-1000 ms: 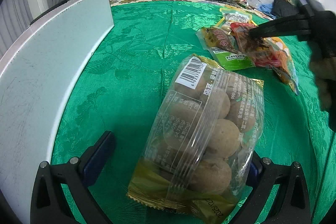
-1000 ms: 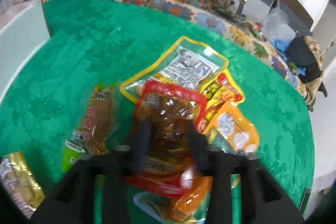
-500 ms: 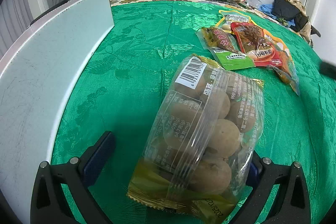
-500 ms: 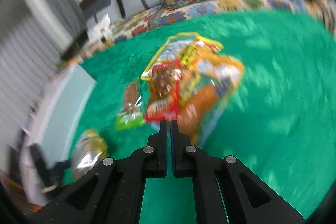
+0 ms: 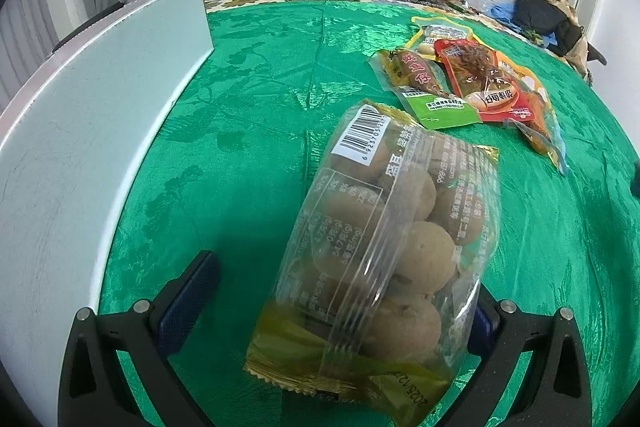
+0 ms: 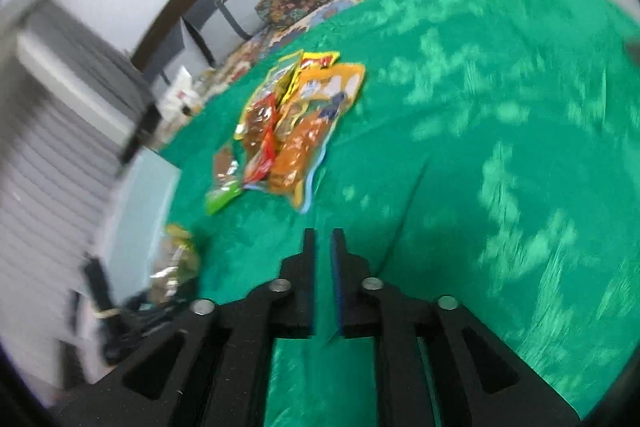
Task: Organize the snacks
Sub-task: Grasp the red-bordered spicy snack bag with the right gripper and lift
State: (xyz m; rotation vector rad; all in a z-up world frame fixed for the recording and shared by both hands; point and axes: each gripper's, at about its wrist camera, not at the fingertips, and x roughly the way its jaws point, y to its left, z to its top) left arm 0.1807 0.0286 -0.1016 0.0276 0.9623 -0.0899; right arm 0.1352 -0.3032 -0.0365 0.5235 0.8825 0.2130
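One clear bag of round cakes (image 5: 384, 247) lies on green cloth (image 5: 256, 99) between wide-spread fingers of left gripper (image 5: 332, 291), long axis running away from camera, barcode end far; contact with right pad hidden. Right gripper (image 6: 323, 247) opening, narrow gap, nothing between. Left view alone shows white board (image 5: 80, 131); blurred right view shows snack pile (image 6: 292, 131) from other side.

Black angular left claw (image 5: 340, 291) and right claw (image 6: 323, 247), blue pads, silver screw heads.
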